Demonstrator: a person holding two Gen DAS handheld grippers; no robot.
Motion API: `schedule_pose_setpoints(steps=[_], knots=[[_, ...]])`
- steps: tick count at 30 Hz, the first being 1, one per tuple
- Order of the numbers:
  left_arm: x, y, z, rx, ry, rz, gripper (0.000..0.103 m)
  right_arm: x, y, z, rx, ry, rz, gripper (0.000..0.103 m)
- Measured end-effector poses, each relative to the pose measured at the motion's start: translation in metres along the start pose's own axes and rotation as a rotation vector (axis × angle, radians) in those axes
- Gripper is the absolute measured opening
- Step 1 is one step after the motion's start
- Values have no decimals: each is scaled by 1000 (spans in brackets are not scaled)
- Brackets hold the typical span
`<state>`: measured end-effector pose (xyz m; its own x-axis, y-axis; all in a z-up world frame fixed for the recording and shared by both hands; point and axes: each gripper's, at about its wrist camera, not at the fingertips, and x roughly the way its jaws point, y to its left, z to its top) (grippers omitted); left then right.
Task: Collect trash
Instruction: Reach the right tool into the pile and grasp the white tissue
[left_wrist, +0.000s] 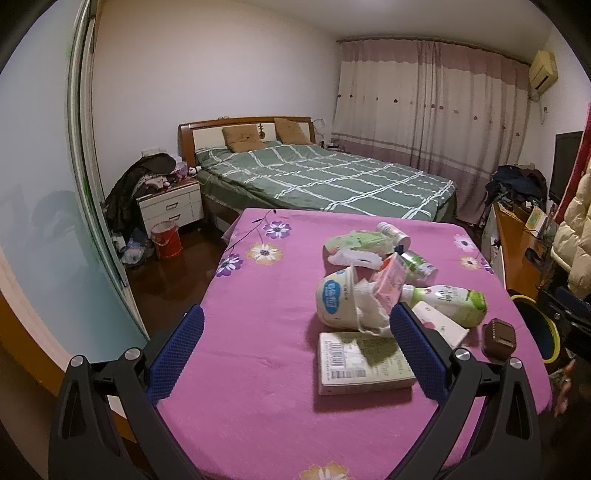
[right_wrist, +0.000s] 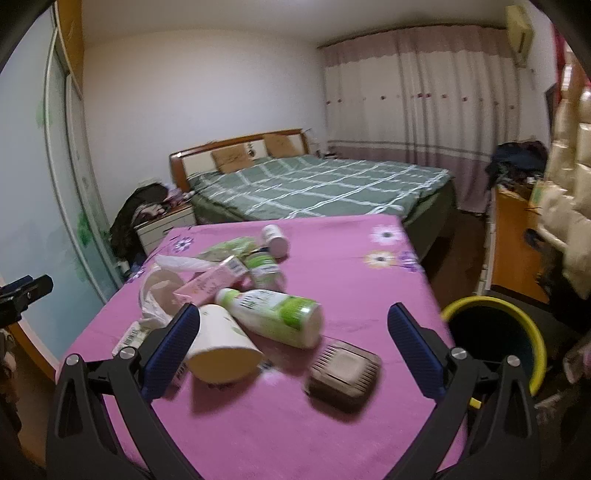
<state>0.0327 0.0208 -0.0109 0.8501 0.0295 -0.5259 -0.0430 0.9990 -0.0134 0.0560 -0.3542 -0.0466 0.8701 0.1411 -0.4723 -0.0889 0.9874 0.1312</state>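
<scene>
A heap of trash lies on the pink flowered table (left_wrist: 258, 350): a white cup with crumpled tissue (left_wrist: 340, 299), a flat box with a barcode (left_wrist: 364, 363), a white-green bottle (left_wrist: 450, 301), a pink carton (left_wrist: 389, 280), a small brown box (left_wrist: 498, 338). My left gripper (left_wrist: 295, 354) is open and empty above the table, left of the heap. My right gripper (right_wrist: 291, 347) is open and empty, with a cream paper cup (right_wrist: 221, 349), the white-green bottle (right_wrist: 273, 317) and the brown box (right_wrist: 345, 373) between its fingers. A yellow-rimmed bin (right_wrist: 495, 339) stands right of the table.
A green checked bed (left_wrist: 325, 177) lies behind the table. A white nightstand (left_wrist: 171, 206) and a red bucket (left_wrist: 166, 240) stand at left. A wooden desk (right_wrist: 517, 236) with clutter and a cream padded coat (right_wrist: 569, 192) are at right. Curtains (left_wrist: 424, 103) cover the far wall.
</scene>
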Motion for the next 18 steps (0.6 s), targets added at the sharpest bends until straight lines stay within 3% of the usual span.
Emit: schedule_pose_setpoints(steps=[8, 12, 18], knots=[[16, 21, 3, -22, -4, 37, 99, 76, 55, 16, -69, 79, 94, 96], [17, 29, 5, -25, -8, 65, 99, 108, 86, 19, -112, 122, 148, 84], [20, 44, 6, -18, -18, 138, 99, 123, 118, 18, -140, 171, 239, 70]])
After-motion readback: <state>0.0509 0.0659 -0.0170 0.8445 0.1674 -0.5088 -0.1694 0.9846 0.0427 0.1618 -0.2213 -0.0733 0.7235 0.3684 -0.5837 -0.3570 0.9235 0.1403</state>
